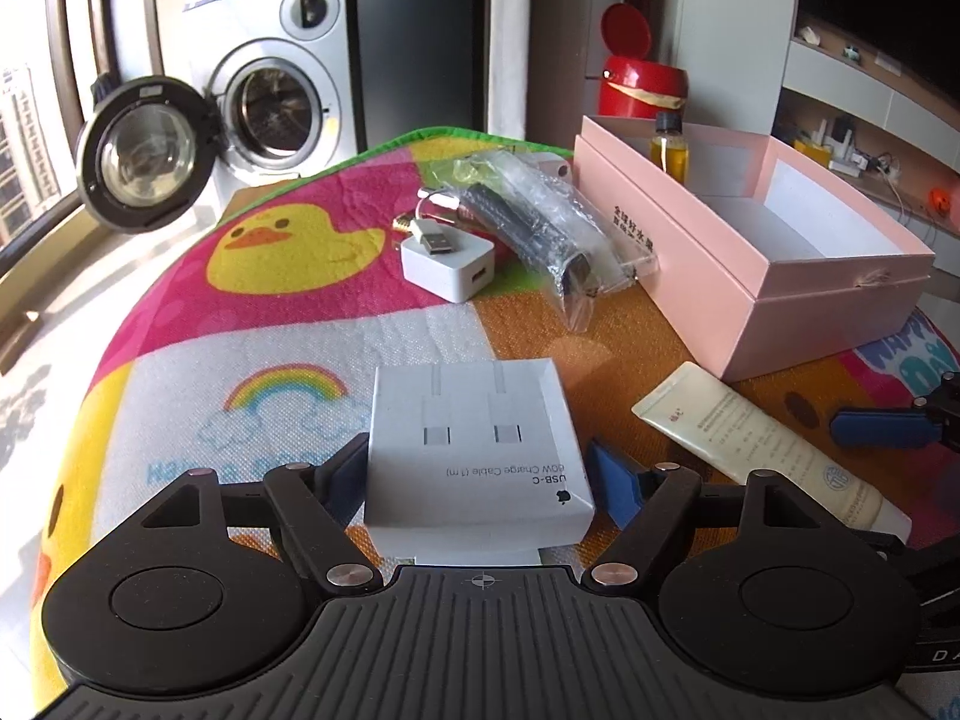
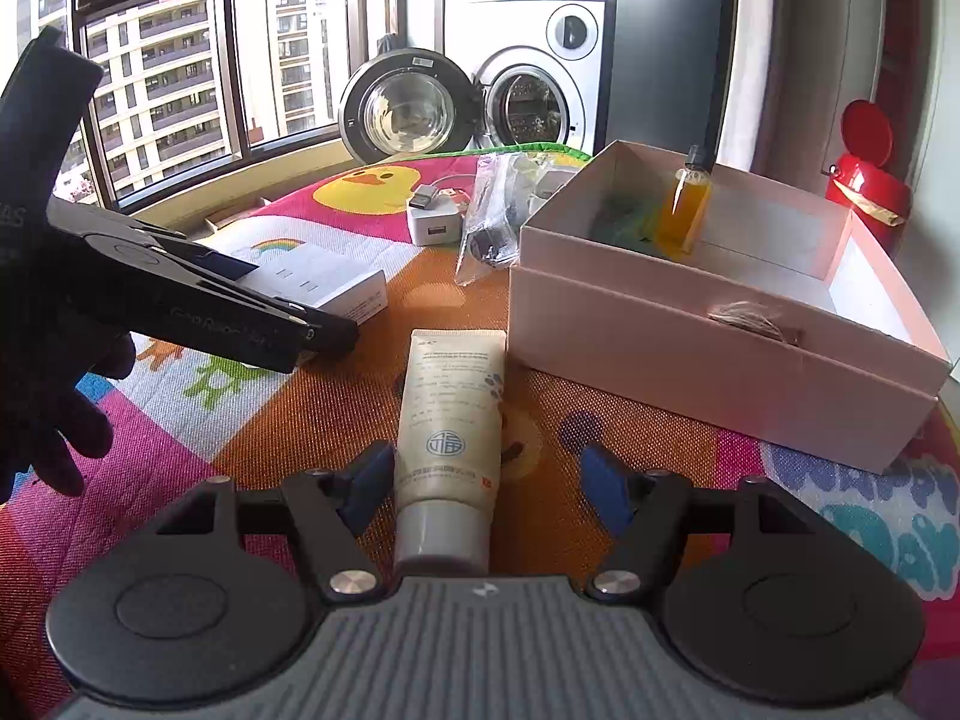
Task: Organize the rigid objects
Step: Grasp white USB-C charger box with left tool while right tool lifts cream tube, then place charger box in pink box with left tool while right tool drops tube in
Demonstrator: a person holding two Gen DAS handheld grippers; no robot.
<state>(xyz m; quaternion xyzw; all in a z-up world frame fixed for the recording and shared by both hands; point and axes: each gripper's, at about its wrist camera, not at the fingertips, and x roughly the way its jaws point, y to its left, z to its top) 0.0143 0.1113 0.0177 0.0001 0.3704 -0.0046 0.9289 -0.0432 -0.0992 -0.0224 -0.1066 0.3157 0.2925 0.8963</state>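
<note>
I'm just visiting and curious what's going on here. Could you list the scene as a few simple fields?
surface: colourful play mat
left gripper: open, white cable box between its fingers
right gripper: open, cream tube between its fingers
container: pink box, open
inside it: small bottle of yellow liquid
also on mat: white charger, plastic-wrapped dark item

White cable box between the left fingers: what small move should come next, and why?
Probably close the left gripper on the white cable box. The box already sits between the open blue fingers, flat on the mat, with a gap on its right side. The pink box stands open with room inside, a likely place to put it afterwards.
</note>
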